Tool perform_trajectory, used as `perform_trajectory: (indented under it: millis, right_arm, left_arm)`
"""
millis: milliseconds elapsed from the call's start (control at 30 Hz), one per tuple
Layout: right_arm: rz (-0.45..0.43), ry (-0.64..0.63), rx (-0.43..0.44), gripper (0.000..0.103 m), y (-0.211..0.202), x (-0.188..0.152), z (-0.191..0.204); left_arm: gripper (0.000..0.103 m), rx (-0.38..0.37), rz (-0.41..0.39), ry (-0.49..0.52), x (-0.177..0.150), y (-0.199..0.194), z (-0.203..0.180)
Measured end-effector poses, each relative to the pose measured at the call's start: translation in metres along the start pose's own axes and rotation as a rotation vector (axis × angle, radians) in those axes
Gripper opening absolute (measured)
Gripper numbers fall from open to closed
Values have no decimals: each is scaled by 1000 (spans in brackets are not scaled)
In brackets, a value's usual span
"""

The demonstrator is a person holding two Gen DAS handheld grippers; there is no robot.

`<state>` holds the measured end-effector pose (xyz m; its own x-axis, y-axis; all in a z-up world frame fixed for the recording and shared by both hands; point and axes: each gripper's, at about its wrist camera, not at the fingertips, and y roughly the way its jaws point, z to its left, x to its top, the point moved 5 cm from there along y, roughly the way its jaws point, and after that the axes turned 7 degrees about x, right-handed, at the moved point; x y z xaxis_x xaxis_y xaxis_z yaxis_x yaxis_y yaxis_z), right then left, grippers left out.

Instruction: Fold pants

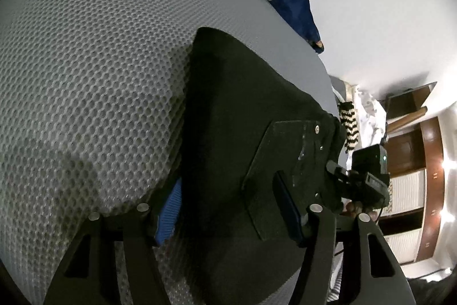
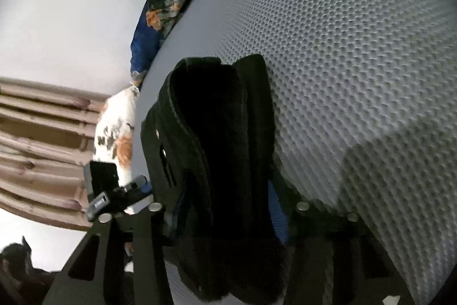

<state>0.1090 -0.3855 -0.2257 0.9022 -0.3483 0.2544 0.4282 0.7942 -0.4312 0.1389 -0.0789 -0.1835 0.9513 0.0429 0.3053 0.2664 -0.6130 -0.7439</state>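
Both grippers tilt downward over the grey honeycomb mattress [image 1: 85, 76], each straddling the black pants [image 1: 242, 119]. The left gripper [image 1: 228, 216] has cloth between its blue pads; the right gripper [image 2: 225, 207] likewise; whether either truly pinches, I cannot tell. Open mattress lies beyond. Only the right view shows the curtain [image 2: 42, 147]; only the left shows wooden cupboards [image 1: 414, 162].

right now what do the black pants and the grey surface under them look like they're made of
Black pants: soft matte woven cloth, maybe cotton; thick stitched hem folds and no sheen. Grey surface: looks like spacer mesh fabric or dimpled foam, matte, covered in a regular honeycomb of small pits; which one is hard to tell.
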Motion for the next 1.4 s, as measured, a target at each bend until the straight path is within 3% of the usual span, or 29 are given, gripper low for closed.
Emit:
perform_trajectory:
  millis: [200,367,633,967,1400]
  right_arm:
    - [-38,-30,-19,26,1,1,22]
    - [-55,-113,-27,24,4,7,64]
    - [-55,-161,-6,23,28,43,96]
    - [-52,-184,-16,23,75,97,114]
    - [-61,-173,-82,23,97,130,107]
  left_arm:
    - [27,43,-18,4,0,-1,-2]
    - [16,53,-56,51,7,-18,-12]
    - [15,88,-152,78,43,-50,-4]
    - [15,180,-225,95,107,-57,14]
    - [15,248,-223,127,143,-40,21]
